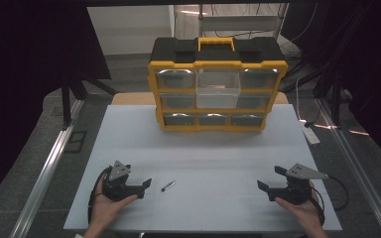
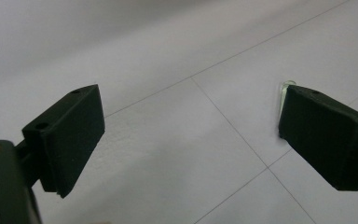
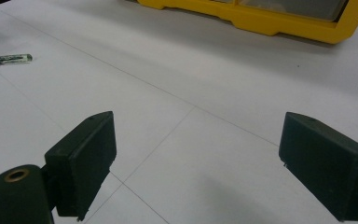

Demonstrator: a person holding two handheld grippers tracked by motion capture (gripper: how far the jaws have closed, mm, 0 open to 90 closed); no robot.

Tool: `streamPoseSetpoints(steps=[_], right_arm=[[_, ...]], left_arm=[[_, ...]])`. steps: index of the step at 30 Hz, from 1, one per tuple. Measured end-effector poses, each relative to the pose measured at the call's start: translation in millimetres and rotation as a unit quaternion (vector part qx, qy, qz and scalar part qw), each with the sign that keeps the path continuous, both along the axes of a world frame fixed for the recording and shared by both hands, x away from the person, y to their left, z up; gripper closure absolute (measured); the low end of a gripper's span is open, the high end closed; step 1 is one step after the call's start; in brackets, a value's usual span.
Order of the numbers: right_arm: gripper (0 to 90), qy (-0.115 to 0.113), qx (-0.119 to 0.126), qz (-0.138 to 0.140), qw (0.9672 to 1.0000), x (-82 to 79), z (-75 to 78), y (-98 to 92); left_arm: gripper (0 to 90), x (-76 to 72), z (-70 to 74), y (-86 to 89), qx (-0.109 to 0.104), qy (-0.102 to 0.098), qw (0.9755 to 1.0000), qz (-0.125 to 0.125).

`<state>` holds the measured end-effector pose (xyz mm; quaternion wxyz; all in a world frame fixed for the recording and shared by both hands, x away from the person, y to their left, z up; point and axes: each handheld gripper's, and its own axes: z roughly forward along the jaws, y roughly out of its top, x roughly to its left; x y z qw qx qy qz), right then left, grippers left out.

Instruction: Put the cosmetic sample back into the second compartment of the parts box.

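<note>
A small dark cylindrical object (image 1: 167, 186), like a battery, lies on the white table (image 1: 203, 153) near the front, just right of my left gripper (image 1: 143, 189). My left gripper (image 2: 191, 135) is open, nothing between its jaws; the object's pale end (image 2: 285, 88) peeks out behind the right jaw. At the front right my right gripper (image 1: 270, 179) rests in a hand, open (image 3: 198, 163) and with nothing between its jaws. Its view shows the small object (image 3: 12, 59) far off at the upper left. A yellow and black drawer organiser (image 1: 217, 84) stands at the back centre.
The organiser's upper middle clear drawer (image 1: 218, 89) is pulled out toward me. Its yellow base (image 3: 261, 21) runs along the top of the right gripper view. Metal rails (image 1: 44, 173) flank the table. A white power strip (image 1: 311, 134) lies off the right edge.
</note>
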<state>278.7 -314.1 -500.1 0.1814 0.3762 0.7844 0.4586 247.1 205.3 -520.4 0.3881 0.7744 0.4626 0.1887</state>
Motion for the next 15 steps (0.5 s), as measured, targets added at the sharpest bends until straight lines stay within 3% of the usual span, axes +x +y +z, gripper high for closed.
streamPoseSetpoints(steps=[6, 15], right_arm=[[11.5, 0.002, -0.003, 0.003, 1.0000, 2.8, -0.7, 1.9], [11.7, 0.005, -0.006, 0.001, 1.0000, 2.0, -1.3, 3.1]], left_arm=[[7.4, 1.1, -0.2, 0.2, 0.008, -0.003, 1.0000, 0.003], [7.4, 0.7, 1.0, 0.0, 0.002, -0.005, 1.0000, -0.004]])
